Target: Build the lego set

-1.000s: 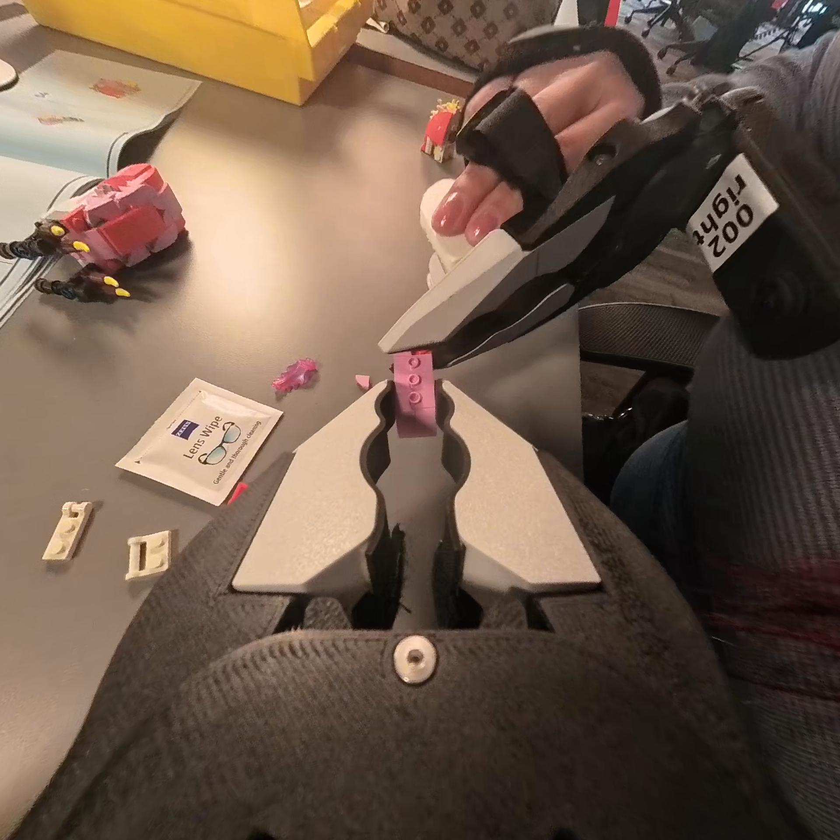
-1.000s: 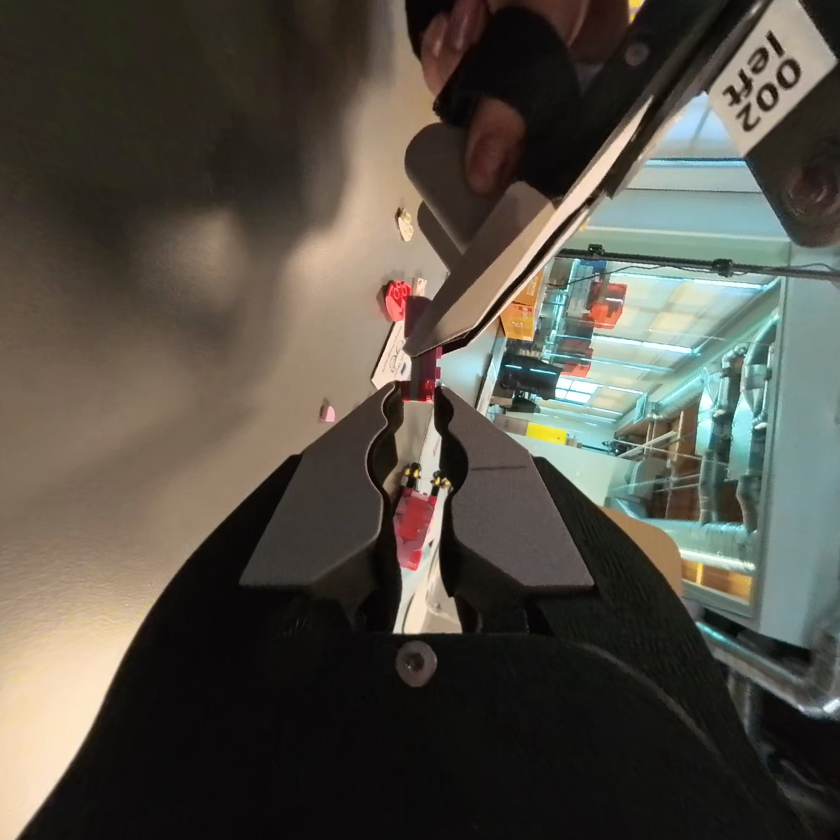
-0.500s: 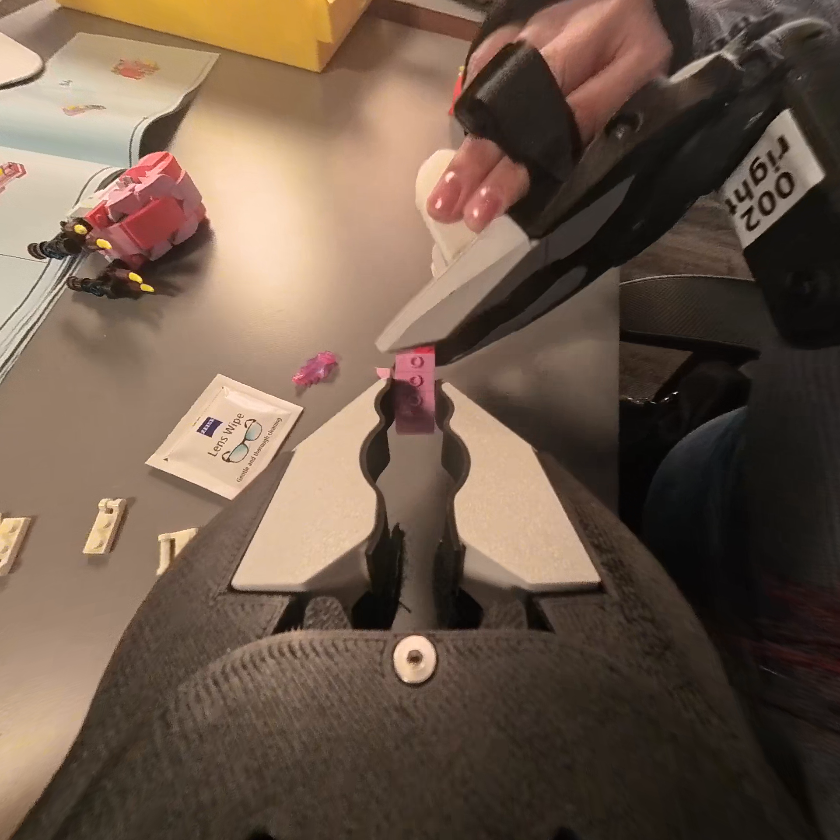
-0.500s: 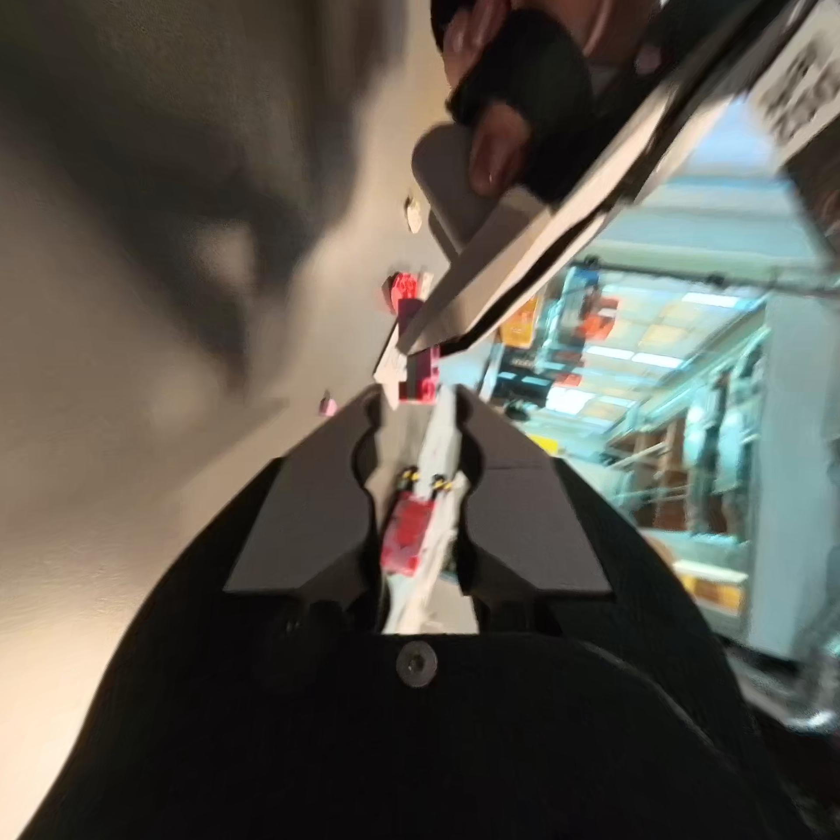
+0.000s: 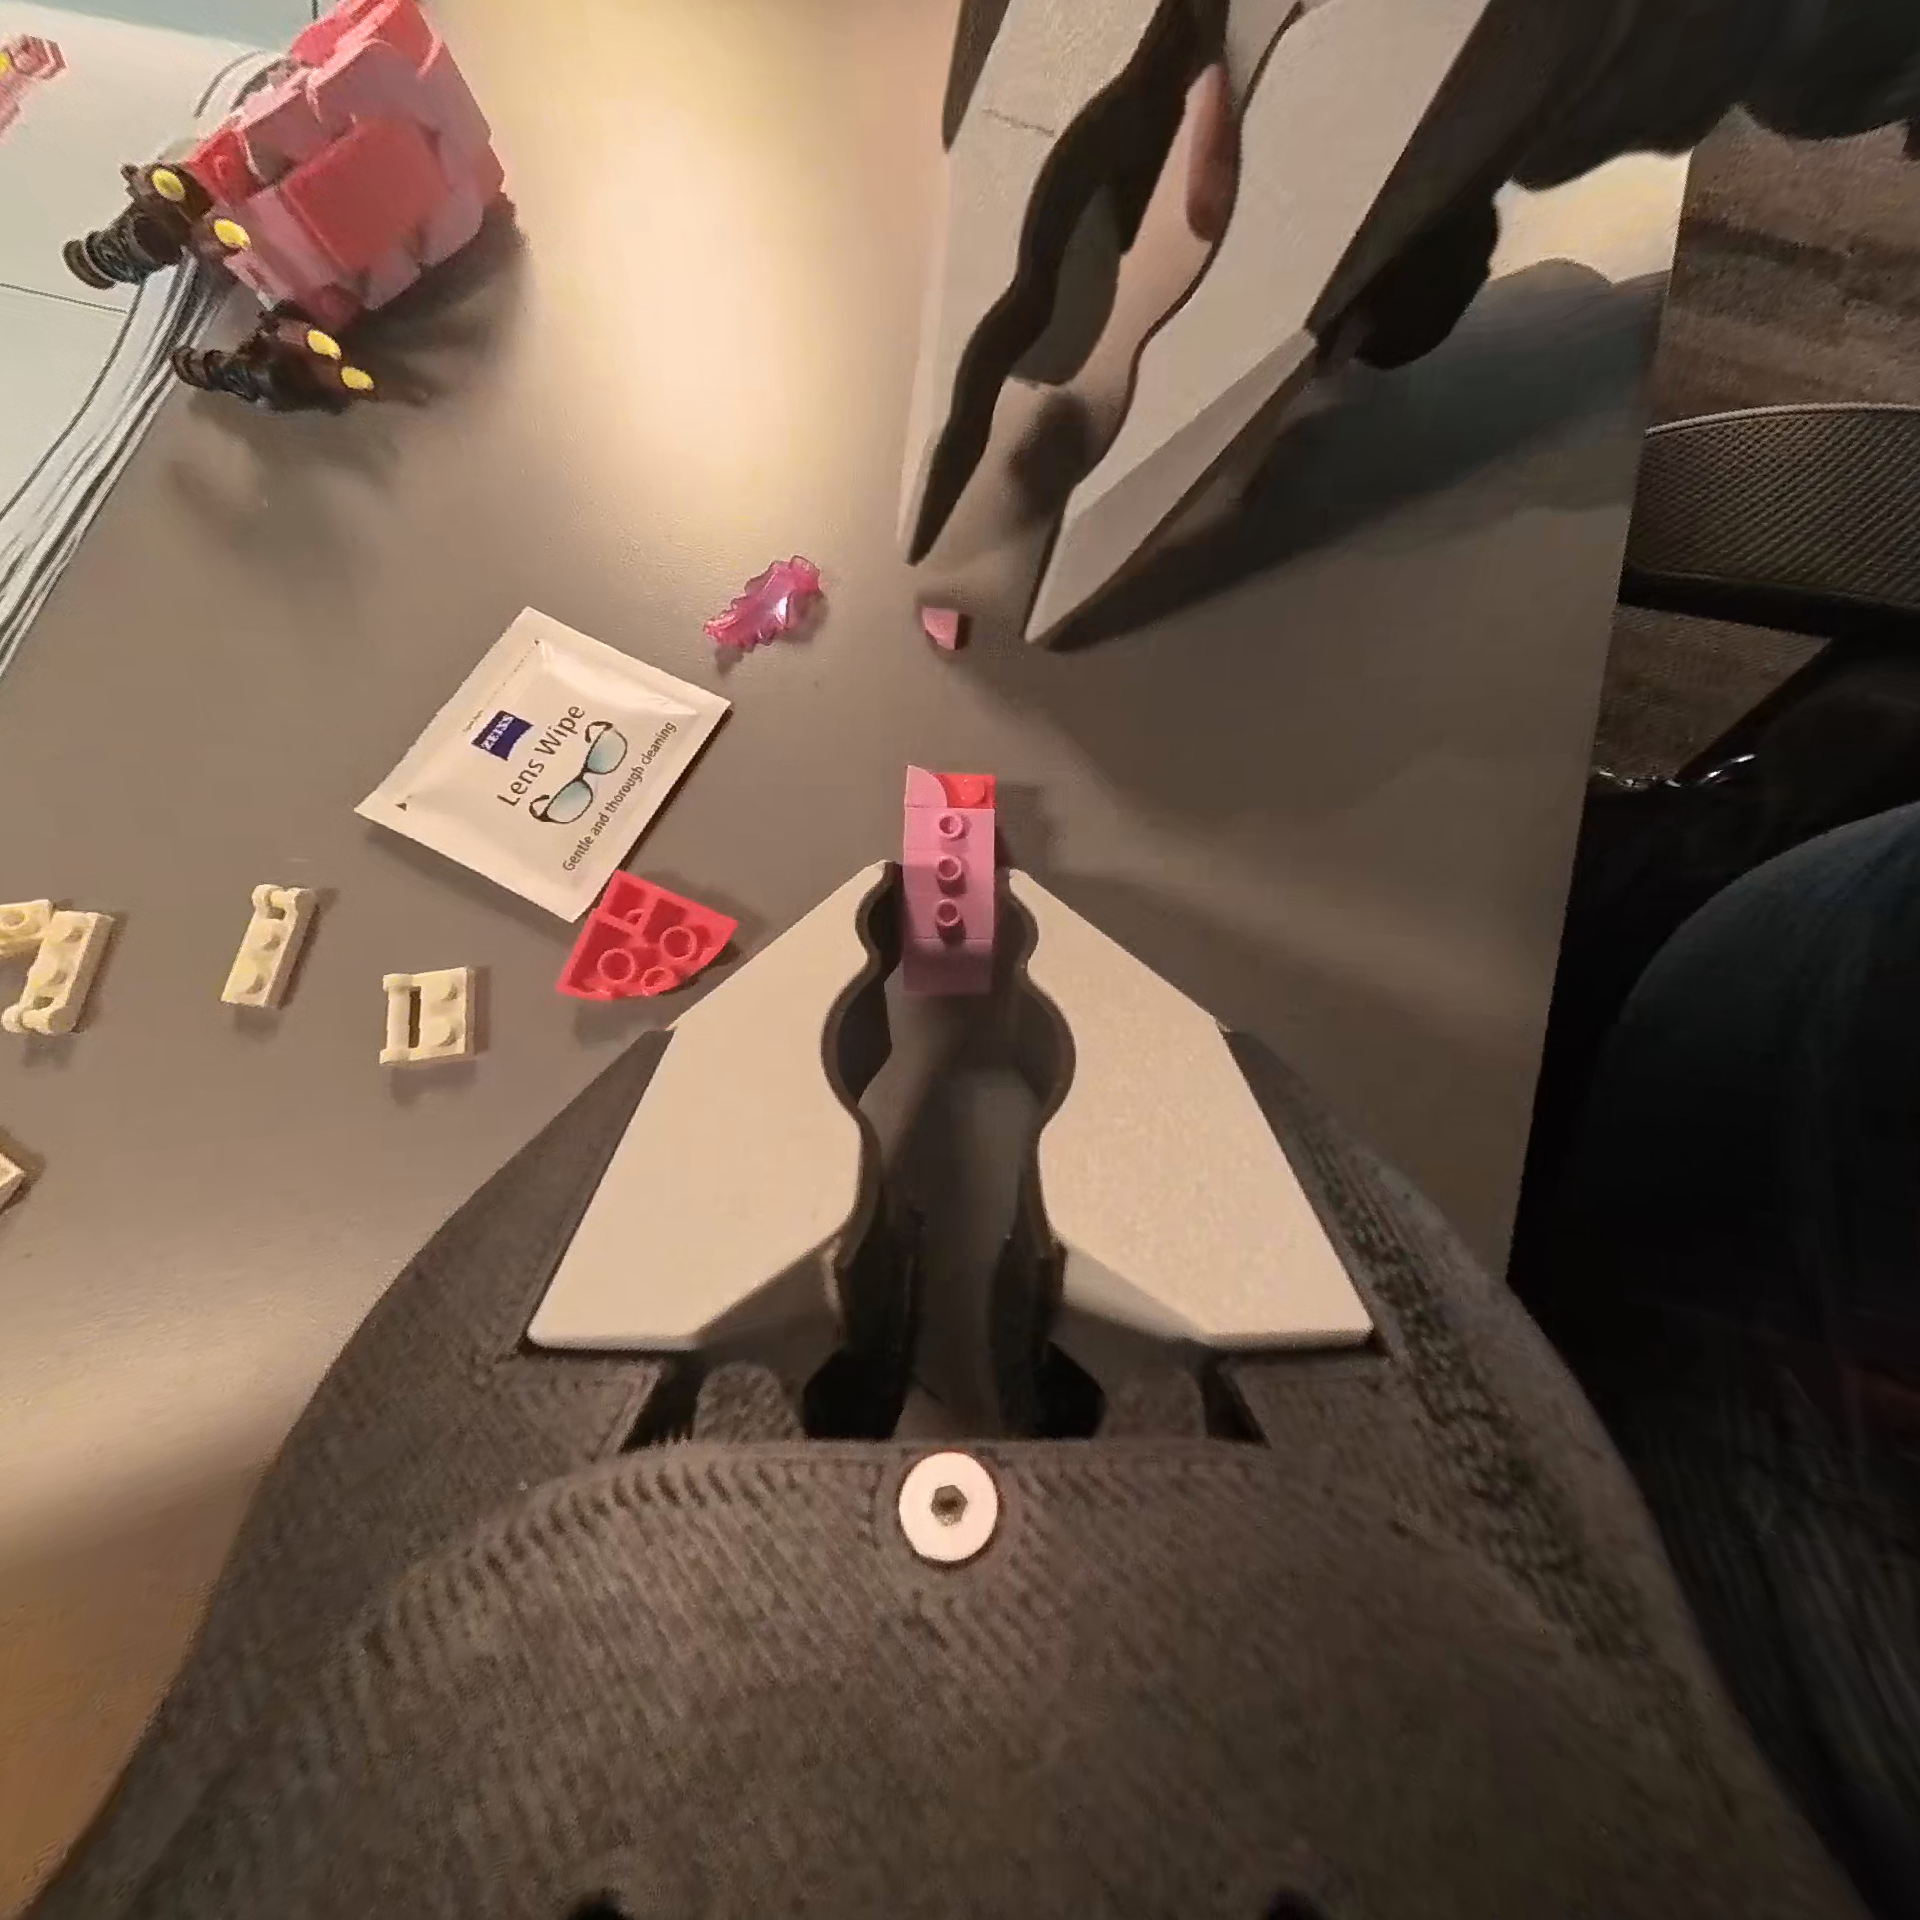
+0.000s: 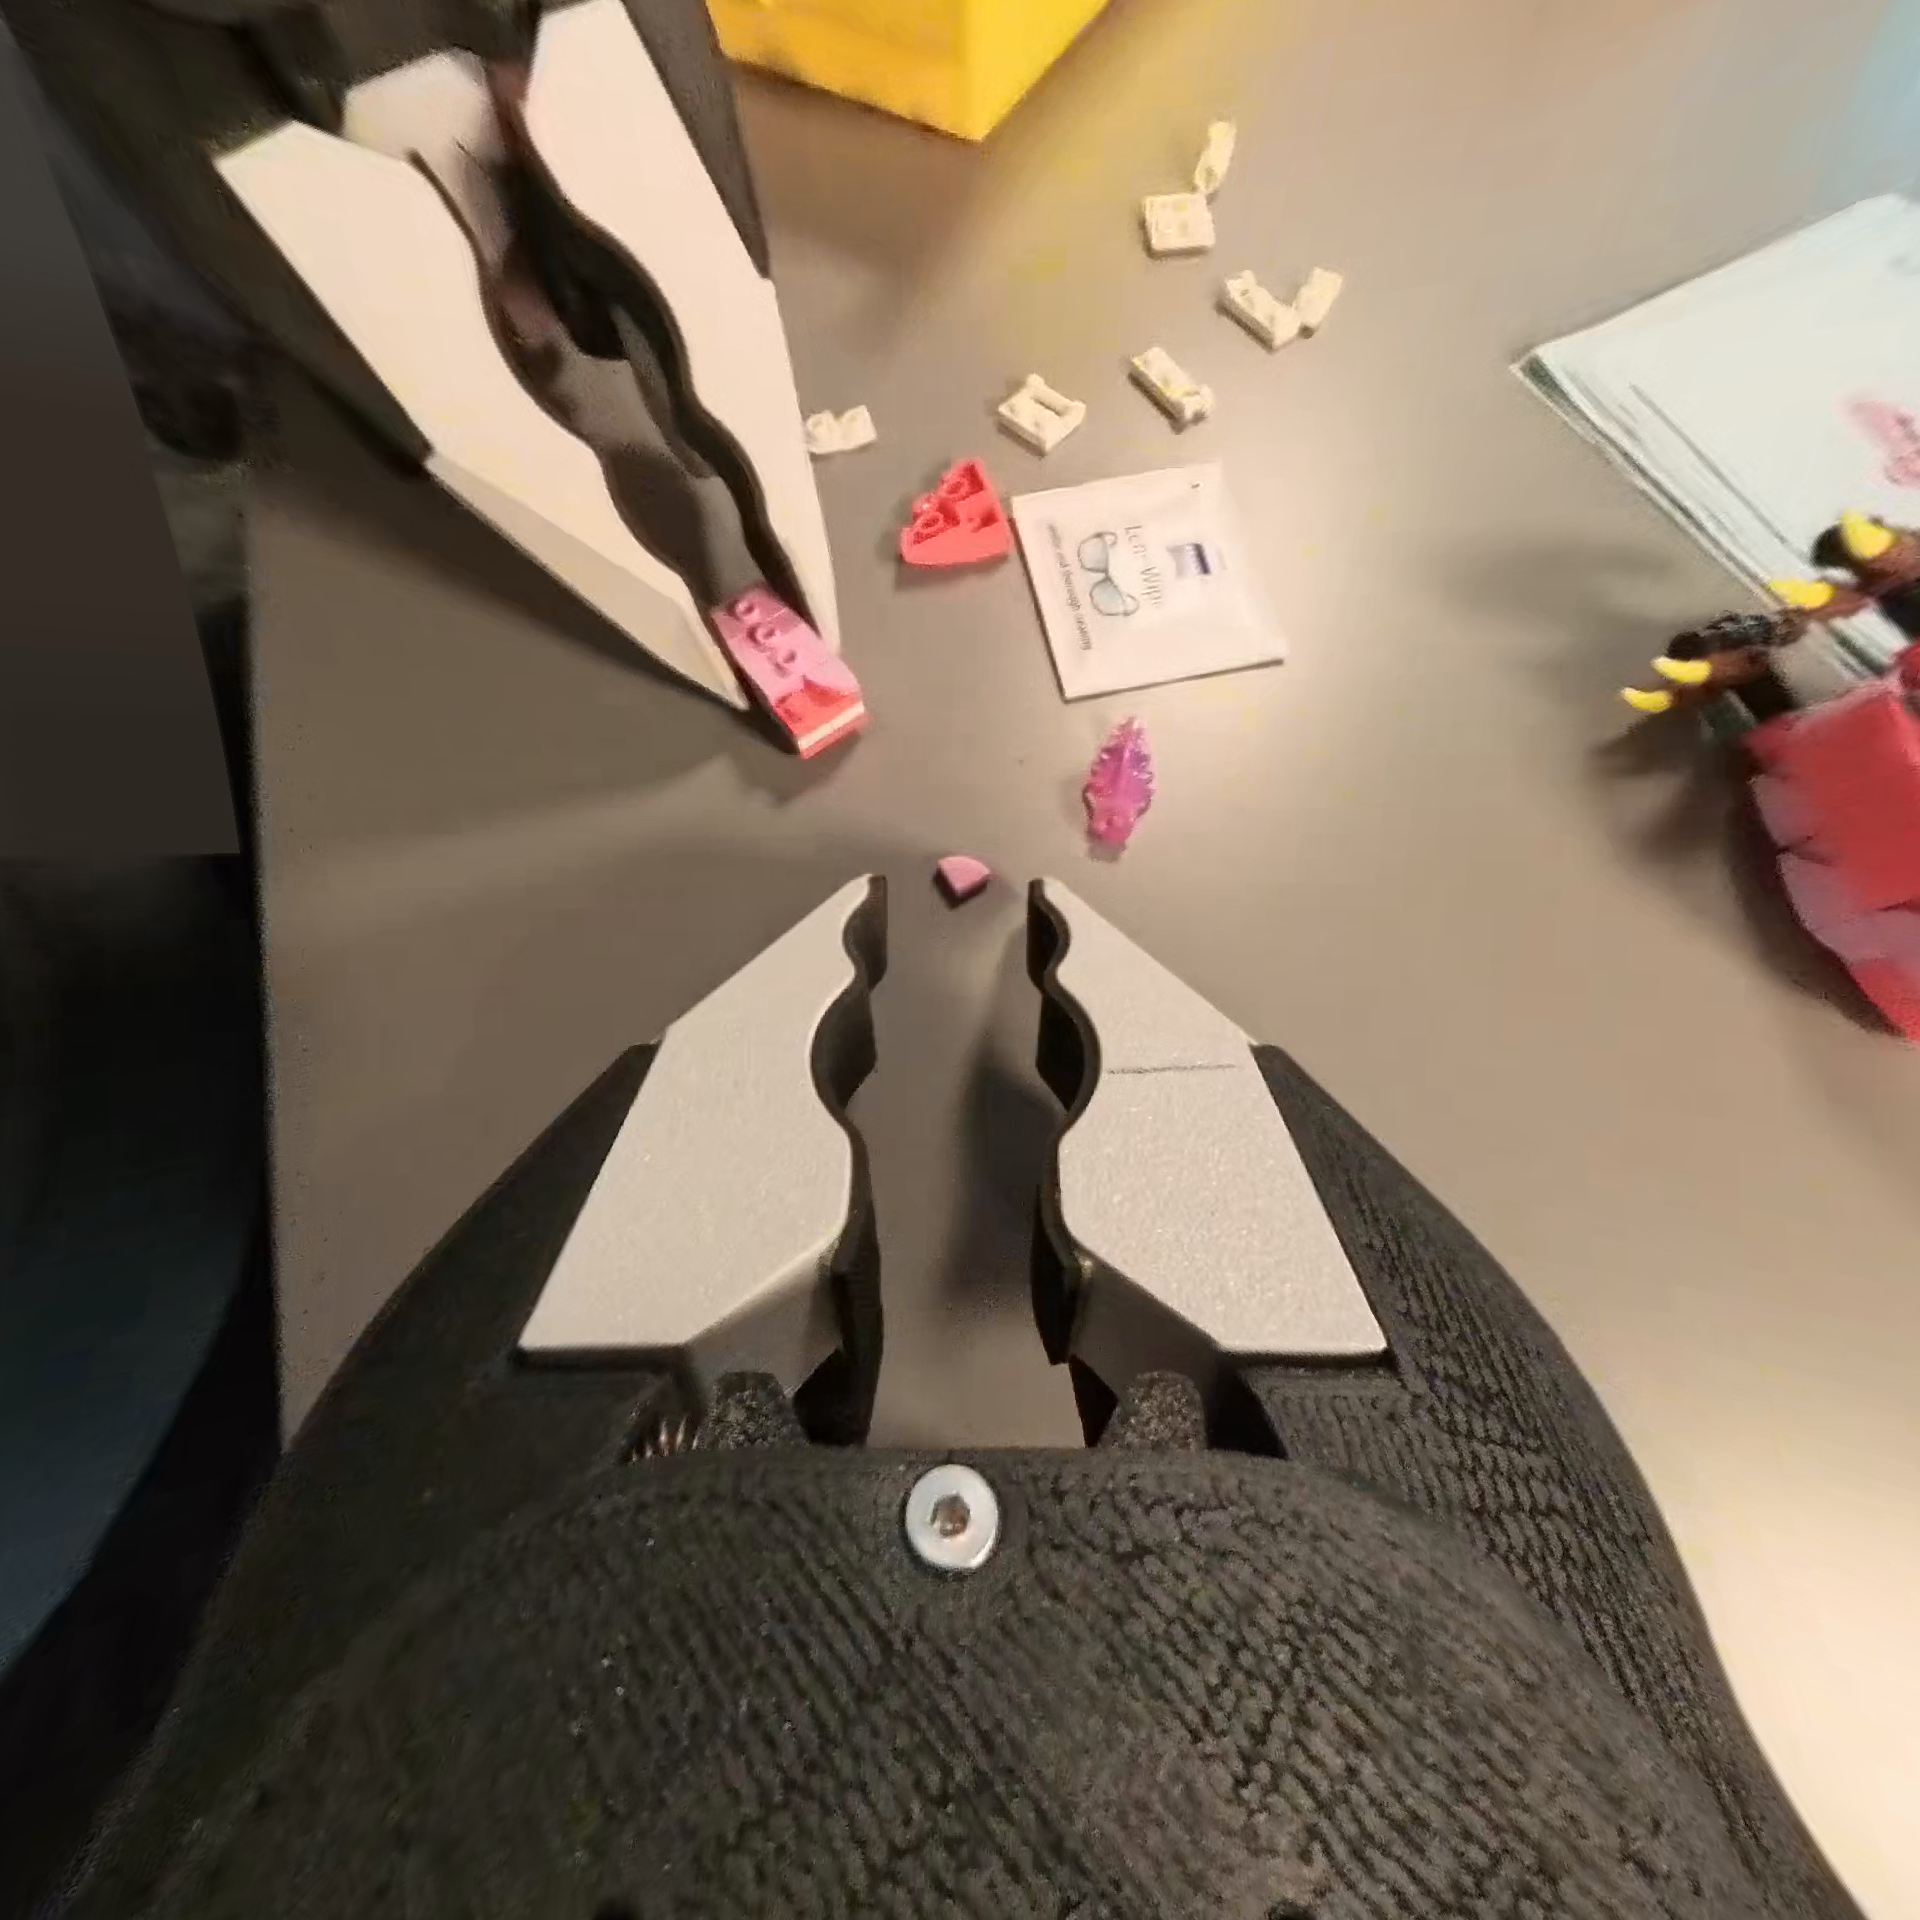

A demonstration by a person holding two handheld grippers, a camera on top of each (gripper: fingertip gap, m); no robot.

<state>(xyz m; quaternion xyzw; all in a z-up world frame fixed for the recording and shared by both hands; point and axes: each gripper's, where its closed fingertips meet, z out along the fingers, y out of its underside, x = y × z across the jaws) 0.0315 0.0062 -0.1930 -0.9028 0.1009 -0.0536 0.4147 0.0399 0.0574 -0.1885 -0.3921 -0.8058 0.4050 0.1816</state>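
Pink studded brick stack (image 5: pixel 948 896), red-tipped, clamped in left gripper (image 5: pixel 948 883)

Pink studded brick piece (image 5: pixel 948 894), red-tipped, clamped between left claw (image 5: pixel 948 883) fingertips.

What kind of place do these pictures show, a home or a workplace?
Probably a desk in an office or lab, though little of the room shows: a grey table, an office chair beside it, and toy bricks with a yellow box.

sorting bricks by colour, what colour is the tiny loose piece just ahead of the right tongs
Pink; the tiny piece lies on the grey table, clearest in the right wrist view.
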